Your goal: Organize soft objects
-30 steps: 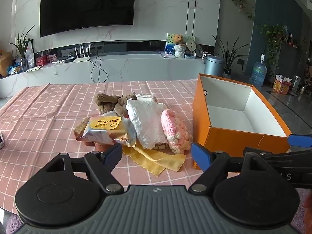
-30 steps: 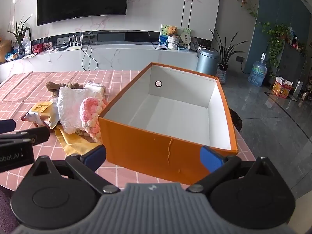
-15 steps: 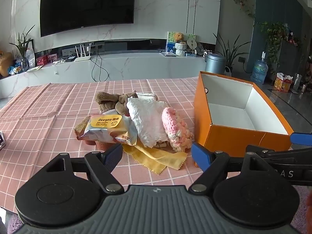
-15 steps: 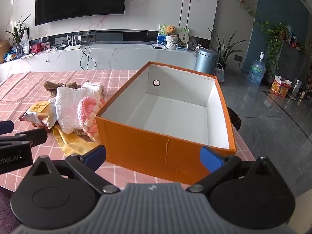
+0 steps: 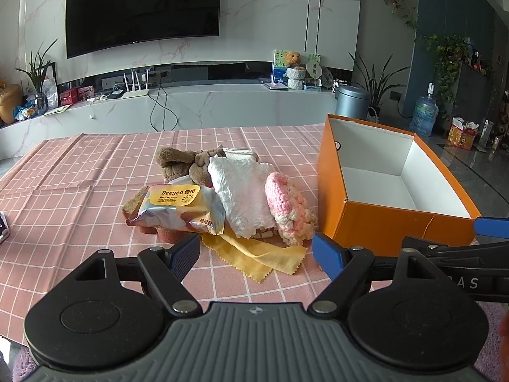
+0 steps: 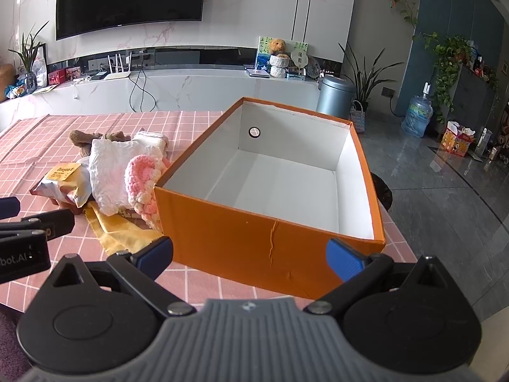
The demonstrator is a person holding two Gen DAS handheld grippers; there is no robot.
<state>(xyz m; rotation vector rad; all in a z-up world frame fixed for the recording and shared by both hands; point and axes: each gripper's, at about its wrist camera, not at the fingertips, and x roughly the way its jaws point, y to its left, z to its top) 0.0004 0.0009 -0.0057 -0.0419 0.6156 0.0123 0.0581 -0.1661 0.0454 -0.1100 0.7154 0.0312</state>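
A pile of soft things lies on the pink checked tablecloth: a brown plush toy (image 5: 181,162), a white cloth (image 5: 241,191), a pink crocheted piece (image 5: 288,205), a yellow cloth (image 5: 257,251) and a foil wipes pack (image 5: 178,207). An open orange box (image 5: 331,175) with a white inside stands right of the pile. My left gripper (image 5: 254,253) is open and empty, just in front of the yellow cloth. My right gripper (image 6: 249,254) is open and empty, in front of the box's near wall (image 6: 254,245). The pile also shows in the right wrist view (image 6: 111,172).
The tablecloth (image 5: 63,191) extends left and behind the pile. A dark object (image 5: 3,226) sits at the table's left edge. The table's right edge (image 6: 397,232) is just past the box. A marble TV console (image 5: 191,105) stands beyond the table.
Both grippers have drawn back and risen slightly, so the pile and box sit a little lower and farther in view. Nothing on the table moved.
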